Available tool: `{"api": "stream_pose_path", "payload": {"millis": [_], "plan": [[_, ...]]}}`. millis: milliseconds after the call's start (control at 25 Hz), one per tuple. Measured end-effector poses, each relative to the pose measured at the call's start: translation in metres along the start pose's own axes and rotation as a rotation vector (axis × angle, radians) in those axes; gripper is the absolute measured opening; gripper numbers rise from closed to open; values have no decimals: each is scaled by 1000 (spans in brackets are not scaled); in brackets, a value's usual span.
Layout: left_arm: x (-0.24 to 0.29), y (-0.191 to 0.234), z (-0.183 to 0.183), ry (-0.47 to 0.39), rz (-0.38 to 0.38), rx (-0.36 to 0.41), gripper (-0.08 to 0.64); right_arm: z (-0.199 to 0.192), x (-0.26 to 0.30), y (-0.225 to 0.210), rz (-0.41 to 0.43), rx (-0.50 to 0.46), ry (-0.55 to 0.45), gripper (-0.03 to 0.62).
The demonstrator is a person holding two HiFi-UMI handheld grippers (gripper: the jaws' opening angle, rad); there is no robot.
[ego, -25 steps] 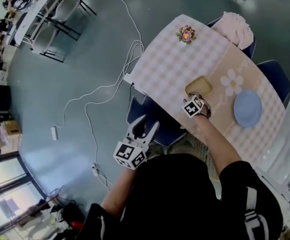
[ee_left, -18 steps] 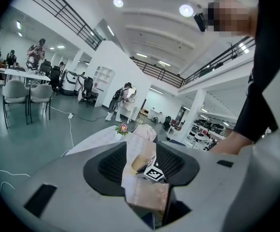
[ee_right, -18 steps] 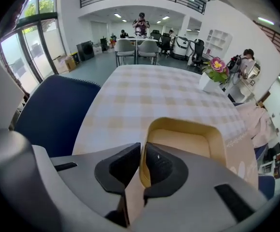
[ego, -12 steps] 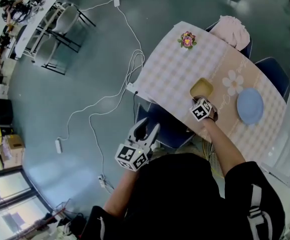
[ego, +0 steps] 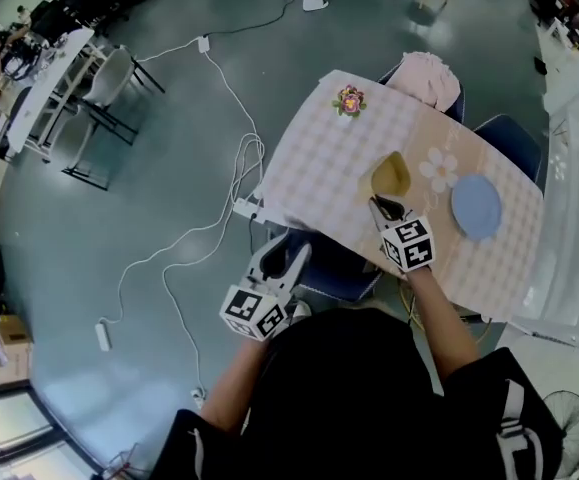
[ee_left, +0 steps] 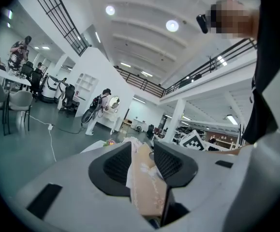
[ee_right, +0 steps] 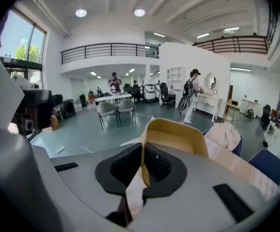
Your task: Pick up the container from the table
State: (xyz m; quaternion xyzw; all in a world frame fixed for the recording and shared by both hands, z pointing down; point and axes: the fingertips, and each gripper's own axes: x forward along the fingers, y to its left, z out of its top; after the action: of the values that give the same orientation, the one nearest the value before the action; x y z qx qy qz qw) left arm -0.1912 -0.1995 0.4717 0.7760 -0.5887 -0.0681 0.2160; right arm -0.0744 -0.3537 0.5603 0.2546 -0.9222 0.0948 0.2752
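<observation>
The yellow square container (ego: 391, 174) hangs tilted above the checked table (ego: 314, 158). My right gripper (ego: 381, 206) is shut on its near rim. In the right gripper view the container (ee_right: 178, 138) stands up past the jaws, its wall pinched between the pads of the gripper (ee_right: 143, 164). My left gripper (ego: 287, 258) is off the table's near-left edge, over the floor. Its jaws are closing with nothing between them. In the left gripper view only the distant table with its beige runner (ee_left: 147, 190) shows through the gap of the gripper (ee_left: 142, 159).
A blue plate (ego: 477, 206) lies on the table's right part and a small flower ornament (ego: 349, 99) near its far corner. A pink cloth (ego: 424, 76) drapes a chair at the far end. Blue chairs (ego: 509, 133) stand around it. White cables (ego: 231, 183) trail across the floor on the left.
The right gripper closed on the container's rim and lifted it off the table, tipping it on edge. The left gripper rose a little and its jaws narrowed.
</observation>
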Motion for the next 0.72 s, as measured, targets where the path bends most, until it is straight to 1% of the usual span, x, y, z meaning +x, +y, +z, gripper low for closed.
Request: {"api": "stream_pose_path", "payload": {"millis": [80, 160, 240, 280, 360, 480, 720], "plan": [[-3, -4, 13, -8, -28, 9, 120, 26, -25, 15, -2, 26, -68, 15], [-10, -9, 25, -21, -43, 29, 68, 44, -46, 33, 3, 39, -120, 15], [-19, -13, 39, -50, -62, 46, 23, 60, -64, 51, -5, 27, -167, 15], [-23, -14, 44, -63, -71, 52, 15, 67, -72, 60, -12, 17, -191, 15], [-30, -15, 52, -77, -77, 62, 14, 80, -87, 74, -26, 6, -239, 15], [-39, -13, 57, -89, -81, 72, 12, 96, -105, 90, -44, 16, -300, 15], [-55, -6, 66, -111, -86, 85, 12, 112, -123, 110, -94, 0, -374, 14]]}}
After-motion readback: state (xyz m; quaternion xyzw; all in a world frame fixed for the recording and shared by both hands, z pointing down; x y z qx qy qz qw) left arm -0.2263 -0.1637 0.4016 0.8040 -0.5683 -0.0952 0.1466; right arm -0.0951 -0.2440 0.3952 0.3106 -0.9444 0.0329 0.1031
